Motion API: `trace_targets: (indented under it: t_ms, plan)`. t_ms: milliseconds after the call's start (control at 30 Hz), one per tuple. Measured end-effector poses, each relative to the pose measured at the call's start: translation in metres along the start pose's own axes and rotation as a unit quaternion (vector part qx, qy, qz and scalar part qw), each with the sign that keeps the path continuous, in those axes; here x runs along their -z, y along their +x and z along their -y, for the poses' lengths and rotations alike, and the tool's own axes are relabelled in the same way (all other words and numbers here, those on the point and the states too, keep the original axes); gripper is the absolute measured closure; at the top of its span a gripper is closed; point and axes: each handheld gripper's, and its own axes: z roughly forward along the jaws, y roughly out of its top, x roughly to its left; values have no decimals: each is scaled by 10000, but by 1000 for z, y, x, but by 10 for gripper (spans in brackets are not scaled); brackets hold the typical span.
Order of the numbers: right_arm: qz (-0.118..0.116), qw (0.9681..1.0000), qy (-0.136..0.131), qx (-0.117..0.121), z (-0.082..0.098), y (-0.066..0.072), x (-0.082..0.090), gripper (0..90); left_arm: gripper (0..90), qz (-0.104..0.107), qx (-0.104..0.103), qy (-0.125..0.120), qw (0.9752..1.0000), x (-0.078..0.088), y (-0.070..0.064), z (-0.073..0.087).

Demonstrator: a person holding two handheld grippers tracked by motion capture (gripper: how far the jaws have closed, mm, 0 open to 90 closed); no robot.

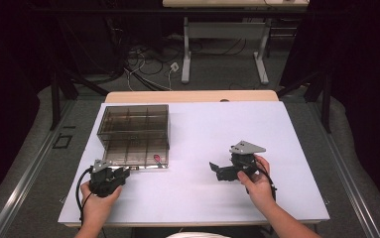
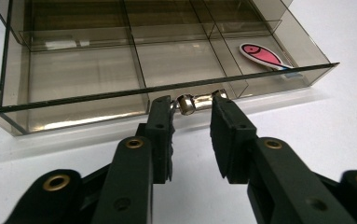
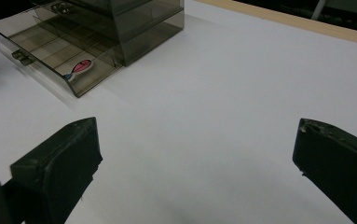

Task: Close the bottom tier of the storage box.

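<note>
White and bare across most of its top, the desk (image 1: 257, 198) stood in a dim room with a tangle of cables on the floor behind it and another table's legs further back. Near its far left part sat a smoky see-through drawer box (image 1: 134, 124), its bottom drawer (image 2: 73, 93) pulled out toward the person and divided into compartments; a small pink fish-shaped piece (image 2: 261, 55) lay in the front corner compartment on the side nearer the right hand. The left hand-held gripper (image 2: 194, 105) was at the drawer's front edge, its jaws narrowed around the little metal knob (image 2: 185, 103) and touching it or all but touching, though a firm clamp could not be confirmed from the left gripper view. The step in hand looked like taking hold of that knob, either to draw the drawer further out or to push it home; the next move would call for finishing the squeeze squarely on the knob and then a straight pull or push along the drawer's runners, so the box would not skid or twist. The right hand-held gripper (image 1: 222, 171) rested well apart on open desk, jaws wide and holding nothing. Nothing stood between the drawer and the person; the light box itself, unbraced, seemed the likeliest trouble.
</note>
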Motion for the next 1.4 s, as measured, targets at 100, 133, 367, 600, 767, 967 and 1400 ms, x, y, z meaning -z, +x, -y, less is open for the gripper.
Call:
trace_targets:
  t_ms: [100, 133, 367, 600, 767, 967, 1400]
  plan:
    - [7, 10000, 0, -6, 0, 0, 0, 4, 734, 12, 30, 25, 10000, -1, 0, -1]
    - [5, 10000, 4, -3, 0, 0, 0, 4, 743, 5, 39, 67, 10000, -1, 0, -1]
    - [9, 10000, 7, 17, 1, 0, -1, 5, 808, -88, 39, 195, 9998, -5, 2, -2]
    - [10, 10000, 40, 24, 1, 0, -1, 7, 841, -89, 80, 260, 9996, -9, 4, -3]
    - [5, 10000, 50, 41, 1, 0, -1, 8, 871, -82, 153, 324, 9993, -12, 8, -3]
    - [-9, 10000, 80, 26, 2, 1, -2, 10, 896, -44, 193, 345, 9992, -12, 11, -4]
    - [-2, 9999, 82, 62, 2, 1, -3, 11, 900, -40, 175, 478, 9987, -18, 10, -7]
